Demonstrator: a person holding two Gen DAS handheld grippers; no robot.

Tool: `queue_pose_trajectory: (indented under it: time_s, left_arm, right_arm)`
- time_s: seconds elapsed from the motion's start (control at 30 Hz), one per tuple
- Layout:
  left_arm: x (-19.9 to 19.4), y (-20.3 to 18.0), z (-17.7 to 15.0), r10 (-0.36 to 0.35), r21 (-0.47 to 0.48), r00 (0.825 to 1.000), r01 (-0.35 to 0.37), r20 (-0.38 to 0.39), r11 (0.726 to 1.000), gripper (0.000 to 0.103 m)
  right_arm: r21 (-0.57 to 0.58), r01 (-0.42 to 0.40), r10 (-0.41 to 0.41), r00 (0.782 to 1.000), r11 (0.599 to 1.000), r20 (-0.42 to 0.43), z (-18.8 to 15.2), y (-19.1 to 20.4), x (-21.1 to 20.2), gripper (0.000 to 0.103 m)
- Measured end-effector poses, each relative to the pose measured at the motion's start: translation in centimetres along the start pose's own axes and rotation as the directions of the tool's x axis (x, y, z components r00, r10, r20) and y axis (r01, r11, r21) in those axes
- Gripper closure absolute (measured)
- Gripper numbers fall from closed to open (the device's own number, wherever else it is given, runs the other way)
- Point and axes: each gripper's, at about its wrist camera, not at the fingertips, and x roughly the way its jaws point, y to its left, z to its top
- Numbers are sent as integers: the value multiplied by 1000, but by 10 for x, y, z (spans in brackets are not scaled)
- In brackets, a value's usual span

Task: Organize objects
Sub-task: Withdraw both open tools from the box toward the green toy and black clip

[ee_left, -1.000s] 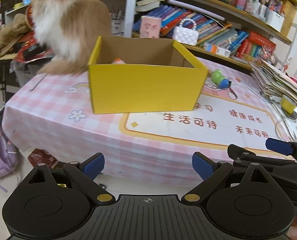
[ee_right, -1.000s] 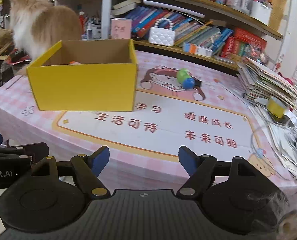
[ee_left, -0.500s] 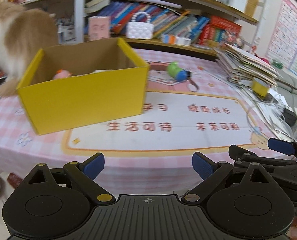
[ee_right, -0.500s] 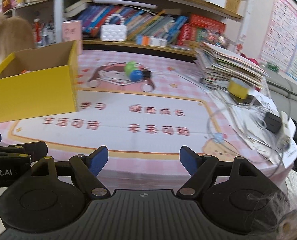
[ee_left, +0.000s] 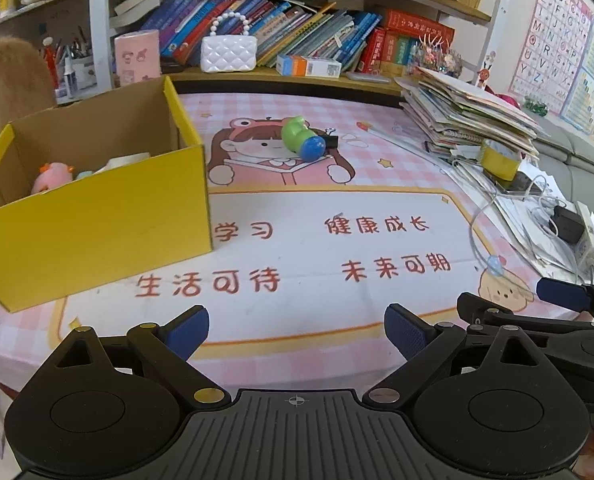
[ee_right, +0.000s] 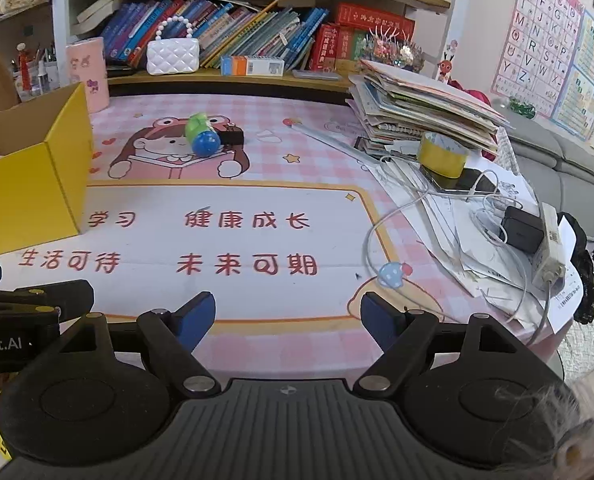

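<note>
A yellow cardboard box (ee_left: 97, 224) stands on the left of the pink table mat; it also shows in the right wrist view (ee_right: 29, 184). Inside it lie a pink toy (ee_left: 53, 174) and a roll of tape (ee_left: 127, 160). A green and blue toy (ee_left: 299, 138) lies at the far middle of the mat beside a black binder clip (ee_left: 329, 140); both show in the right wrist view, the toy (ee_right: 201, 134) and the clip (ee_right: 233, 136). My left gripper (ee_left: 297, 330) and right gripper (ee_right: 289, 318) are open and empty over the table's near edge.
A stack of books and papers (ee_right: 421, 108) sits at the right with a yellow tape roll (ee_right: 443, 156), cables and a black charger (ee_right: 521, 228). A bookshelf (ee_left: 281, 36) with a white purse (ee_left: 227, 52) runs behind. A furry animal (ee_left: 5, 80) is at far left.
Both views have swung to the right and moved in over the table. The box has shifted to the left of the frames. The furry animal has nearly left view.
</note>
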Motion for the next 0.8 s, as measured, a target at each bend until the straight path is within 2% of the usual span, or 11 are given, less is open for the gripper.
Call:
queue_pose_trajectory:
  time_s: [0.37,0.8]
  left_arm:
    - [34,-12,31,16,-13,1000,-16,1,1000,7]
    - [67,-18,97,109,-68,988,-102,105,992,8]
  right_arm:
    - [1,-37,37,999,999,-31,33,-18,46,24]
    - [-71,-154,158,986,986,55,95,-29,97,24]
